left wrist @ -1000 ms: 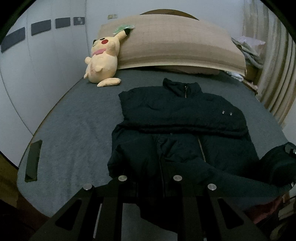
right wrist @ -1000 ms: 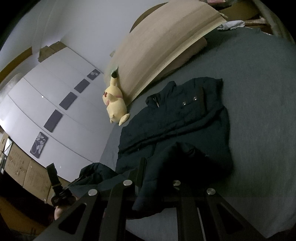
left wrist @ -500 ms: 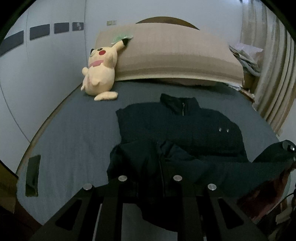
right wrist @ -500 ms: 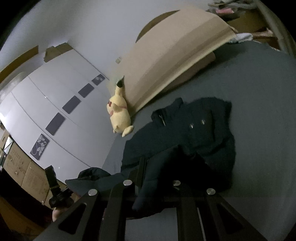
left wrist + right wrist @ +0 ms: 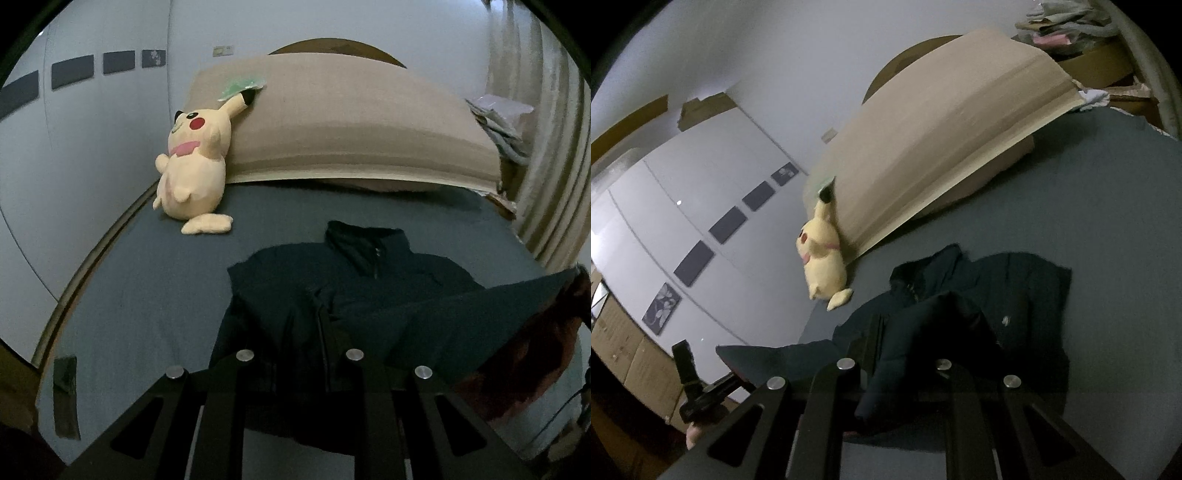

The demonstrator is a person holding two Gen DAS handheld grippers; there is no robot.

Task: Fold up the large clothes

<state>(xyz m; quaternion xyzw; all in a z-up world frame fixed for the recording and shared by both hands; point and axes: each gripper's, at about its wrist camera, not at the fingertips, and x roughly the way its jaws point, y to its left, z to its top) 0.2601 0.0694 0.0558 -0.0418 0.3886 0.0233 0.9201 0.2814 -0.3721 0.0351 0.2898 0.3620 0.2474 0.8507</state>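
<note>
From the left wrist view, the dark jacket point(image 5: 343, 295) lies on the grey bed point(image 5: 147, 295), collar toward the far end, its near hem raised off the sheet. The left gripper point(image 5: 299, 354) is clamped on that hem, with cloth bunched between its fingers. To the right the hem runs taut toward the other tool, its reddish lining showing at the edge. The step in hand looks like carrying the bottom half up and over toward the collar. To do it well, both corners should travel at the same height and pace, the hem kept stretched between them so no slack folds underneath, and the edge laid just short of the collar, square to the sides. A yellow plush toy point(image 5: 194, 173) leans against the tan headboard cushion point(image 5: 351, 122) at the far left, well apart from the jacket, so it should not get in the way.

From the right wrist view, the right gripper point(image 5: 892, 363) also pinches a fold of the jacket point(image 5: 1015, 306), which humps up dark between its fingers; the light is poor here, so exactly which part of the hem it holds I cannot tell. At the near left the left gripper point(image 5: 696, 391) shows small, with the hem stretched toward it.

As for containers, cardboard boxes point(image 5: 624, 354) stand against the wall at the far left; they are closed, so their contents are hidden.
</note>
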